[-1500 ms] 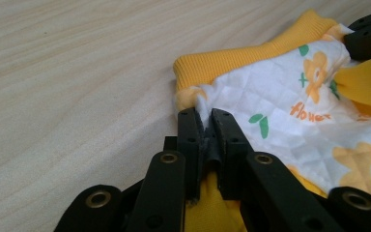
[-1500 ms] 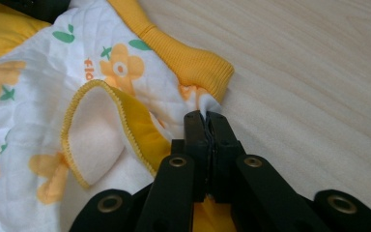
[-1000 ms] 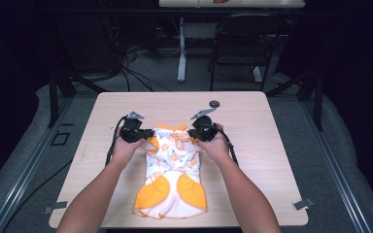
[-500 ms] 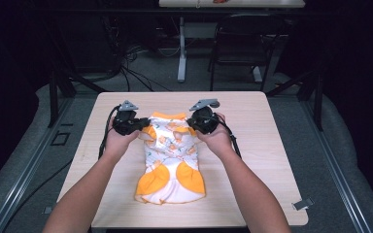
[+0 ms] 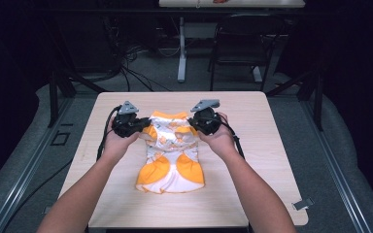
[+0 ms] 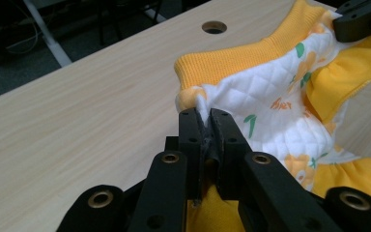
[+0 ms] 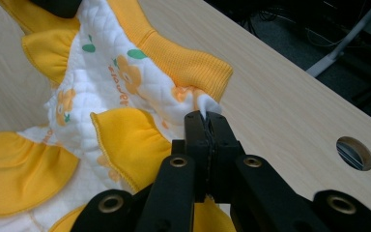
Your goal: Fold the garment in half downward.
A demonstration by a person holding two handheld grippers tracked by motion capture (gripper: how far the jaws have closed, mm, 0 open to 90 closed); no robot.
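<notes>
A small white quilted garment with orange flower prints, yellow ruffles and a yellow ribbed band lies spread on the wooden table. My left gripper is shut on the garment's left upper corner, just below the ribbed band. At the other upper corner, my right gripper is shut on the fabric. Both pinch white cloth between their jaws. The garment stretches flat between the two grippers, with its yellow hem toward the person.
A round cable hole sits in the table beyond the garment's top edge. Cables trail from both grippers. Chairs and a table leg stand on the floor behind the table.
Both grippers have kept their hold on the garment's upper corners. They moved away from the person, dragging the garment up the table, then came back slightly toward the person.
</notes>
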